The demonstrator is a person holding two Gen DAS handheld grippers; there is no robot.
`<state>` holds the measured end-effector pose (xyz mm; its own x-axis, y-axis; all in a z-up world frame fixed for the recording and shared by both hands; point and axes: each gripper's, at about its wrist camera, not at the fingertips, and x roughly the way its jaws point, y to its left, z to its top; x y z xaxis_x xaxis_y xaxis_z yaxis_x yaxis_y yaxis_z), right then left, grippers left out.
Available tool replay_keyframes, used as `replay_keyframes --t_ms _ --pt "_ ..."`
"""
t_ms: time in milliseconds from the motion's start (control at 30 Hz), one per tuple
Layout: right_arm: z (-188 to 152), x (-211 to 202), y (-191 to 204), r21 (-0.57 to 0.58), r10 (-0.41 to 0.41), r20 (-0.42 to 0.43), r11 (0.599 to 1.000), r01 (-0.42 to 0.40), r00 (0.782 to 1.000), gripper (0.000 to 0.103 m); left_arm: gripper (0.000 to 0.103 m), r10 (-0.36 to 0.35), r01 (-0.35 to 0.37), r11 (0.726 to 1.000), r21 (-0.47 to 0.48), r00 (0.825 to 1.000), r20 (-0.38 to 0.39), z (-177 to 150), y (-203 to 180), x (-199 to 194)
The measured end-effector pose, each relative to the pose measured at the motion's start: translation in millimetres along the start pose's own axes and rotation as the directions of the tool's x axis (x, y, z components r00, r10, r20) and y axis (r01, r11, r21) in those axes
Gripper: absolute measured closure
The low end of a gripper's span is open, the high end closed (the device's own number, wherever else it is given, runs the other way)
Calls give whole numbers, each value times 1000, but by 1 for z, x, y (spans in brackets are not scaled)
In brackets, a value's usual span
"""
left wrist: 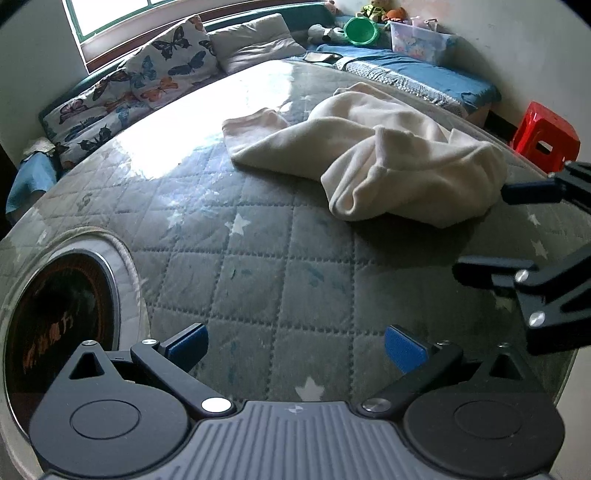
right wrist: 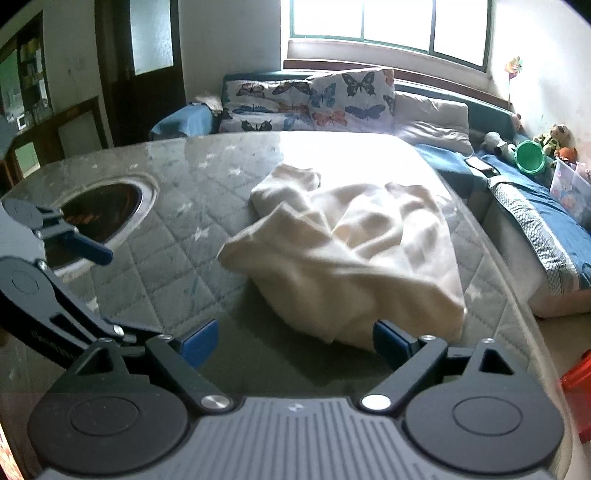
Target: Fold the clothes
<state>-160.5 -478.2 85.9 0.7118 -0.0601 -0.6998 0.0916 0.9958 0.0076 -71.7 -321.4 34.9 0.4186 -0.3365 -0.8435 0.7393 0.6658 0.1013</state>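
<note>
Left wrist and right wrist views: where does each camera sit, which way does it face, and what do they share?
Left wrist: sits behind the open left gripper, low over the quilted table, facing the cream garment and butterfly pillows; the right gripper enters from the right.
Right wrist: sits behind the open right gripper, facing the garment and the window; the left gripper shows at left.
Shared: garment, table, pillows, green bowl, each other's gripper.

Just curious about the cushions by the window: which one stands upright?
The square butterfly cushion stands upright against the sill. The long butterfly pillow beside it and the plain white pillow lie lower.
</note>
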Motion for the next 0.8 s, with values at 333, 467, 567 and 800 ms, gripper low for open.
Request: replay_keyframes --t_ms 333,467,567,800 --pt "34 4 -8 -36 15 65 999 -13 998 17 0 0 0 1000 10 1000 4 19 4 9" --pt "44 14 -6 -65 29 72 998 -25 997 20 1 -3 3 1000 12 1000 8 23 6 11" --pt "48 23 -5 -75 64 60 995 -59 996 27 3 -2 2 1000 5 1000 12 24 13 11" --pt "47 37 -6 -71 112 19 991 -110 994 51 12 0 0 1000 -18 1000 22 26 31 9"
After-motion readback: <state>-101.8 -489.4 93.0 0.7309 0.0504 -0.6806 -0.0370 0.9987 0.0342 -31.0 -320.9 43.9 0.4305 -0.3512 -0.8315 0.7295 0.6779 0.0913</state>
